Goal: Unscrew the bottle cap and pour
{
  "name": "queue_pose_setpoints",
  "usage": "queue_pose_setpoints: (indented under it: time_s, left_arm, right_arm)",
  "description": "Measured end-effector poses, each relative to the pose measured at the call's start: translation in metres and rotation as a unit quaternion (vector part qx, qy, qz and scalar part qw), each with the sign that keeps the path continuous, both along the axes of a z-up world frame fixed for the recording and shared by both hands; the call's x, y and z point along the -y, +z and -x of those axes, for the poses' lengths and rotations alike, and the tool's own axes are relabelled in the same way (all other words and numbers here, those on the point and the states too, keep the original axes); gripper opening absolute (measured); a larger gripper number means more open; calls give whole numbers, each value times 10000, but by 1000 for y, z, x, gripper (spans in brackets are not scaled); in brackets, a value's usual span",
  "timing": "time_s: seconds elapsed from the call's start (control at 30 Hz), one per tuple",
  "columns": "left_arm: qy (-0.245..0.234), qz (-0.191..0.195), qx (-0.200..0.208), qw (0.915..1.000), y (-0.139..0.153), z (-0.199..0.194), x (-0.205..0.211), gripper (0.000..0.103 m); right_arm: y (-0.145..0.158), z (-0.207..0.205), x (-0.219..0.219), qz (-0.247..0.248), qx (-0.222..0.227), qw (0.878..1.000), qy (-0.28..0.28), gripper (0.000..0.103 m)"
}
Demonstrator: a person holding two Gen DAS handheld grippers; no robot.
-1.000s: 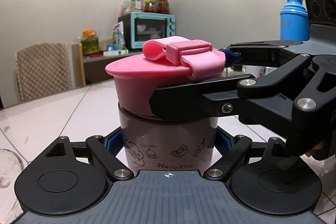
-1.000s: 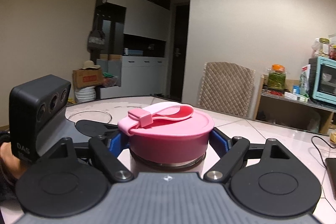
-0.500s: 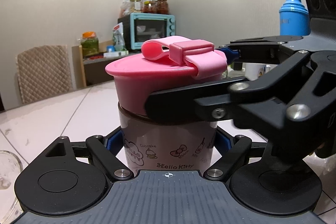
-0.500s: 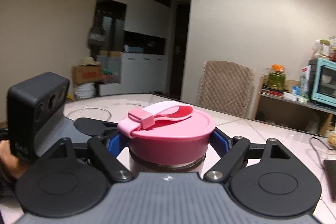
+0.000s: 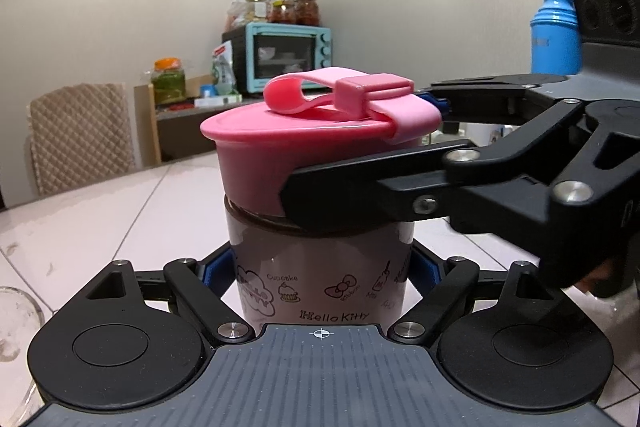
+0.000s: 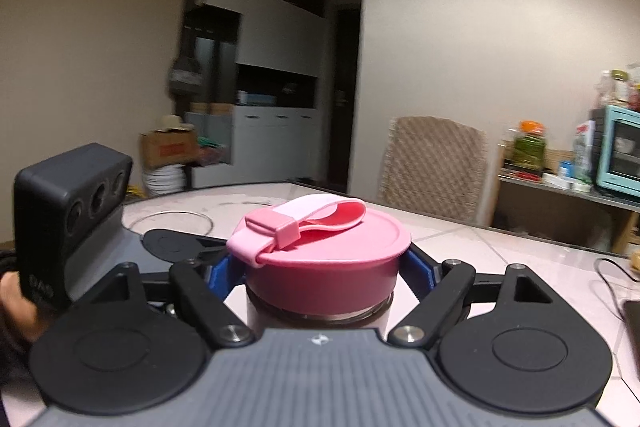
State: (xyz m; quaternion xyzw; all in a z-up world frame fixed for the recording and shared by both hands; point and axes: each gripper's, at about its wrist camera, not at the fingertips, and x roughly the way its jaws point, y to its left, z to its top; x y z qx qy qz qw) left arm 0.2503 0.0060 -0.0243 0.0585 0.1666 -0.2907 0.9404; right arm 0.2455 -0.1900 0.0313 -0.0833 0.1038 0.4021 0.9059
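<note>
A Hello Kitty bottle (image 5: 320, 275) with a pink screw cap (image 5: 280, 147) and a pink strap loop stands on the pale tiled table. My left gripper (image 5: 320, 271) is shut on the bottle's body, below the cap. My right gripper (image 6: 324, 267) is shut on the pink cap (image 6: 332, 255) from the side; in the left wrist view its black fingers (image 5: 360, 195) reach in from the right. The cap sits tilted, and a dark gap shows under it.
A glass bowl (image 5: 16, 327) is at the left edge, and its rim (image 6: 172, 223) shows beyond the bottle. A blue flask (image 5: 554, 35) stands at the right. A chair (image 5: 80, 135), a shelf with a teal oven (image 5: 288, 57) and a cable (image 6: 612, 267) lie beyond.
My right gripper has turned with the cap: the strap clasp has swung round, and the cap now sits more tilted on the bottle. The left gripper has held still.
</note>
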Motion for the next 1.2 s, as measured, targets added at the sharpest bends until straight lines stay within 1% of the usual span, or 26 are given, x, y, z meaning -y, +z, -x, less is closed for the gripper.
queue_pose_setpoints:
  time_s: [0.07, 0.1, 0.17, 0.23, 0.33, 0.67, 0.93, 1.1, 1.2]
  left_arm:
    - [-85, -5, 2, 10000, 0, -1, -1, 89]
    - [-96, -27, 21, 9999, 0, -1, 1, 89]
    - [-118, -52, 43, 9999, -1, -1, 2, 89]
    - [-126, -53, 47, 9999, -1, -2, 3, 89]
    - [-109, -13, 20, 9999, -2, -2, 3, 89]
    - [20, -27, 39, 10000, -2, 1, 6, 90]
    - [267, -38, 34, 9996, 0, 7, 11, 90]
    - [489, -33, 22, 9988, 1, 12, 15, 90]
    - [655, -35, 22, 9978, 1, 16, 18, 90]
  right_arm:
    - [-2, -9, 11, -49, 74, 9990, 437, 83]
    - [-2, -11, 15, -84, 65, 9984, 555, 83]
    - [-3, -24, 28, -311, -45, 9957, 871, 84]
    - [-1, -29, 33, -432, -46, 9944, 966, 84]
    - [4, -29, 34, -478, 35, 9941, 972, 84]
    - [28, -20, 36, -535, 155, 9975, 426, 84]
    - [33, -13, 45, -511, 152, 9980, -353, 84]
    - [33, -8, 57, -465, 136, 9943, -955, 84]
    - [27, -4, 65, -421, 95, 9922, -1170, 84]
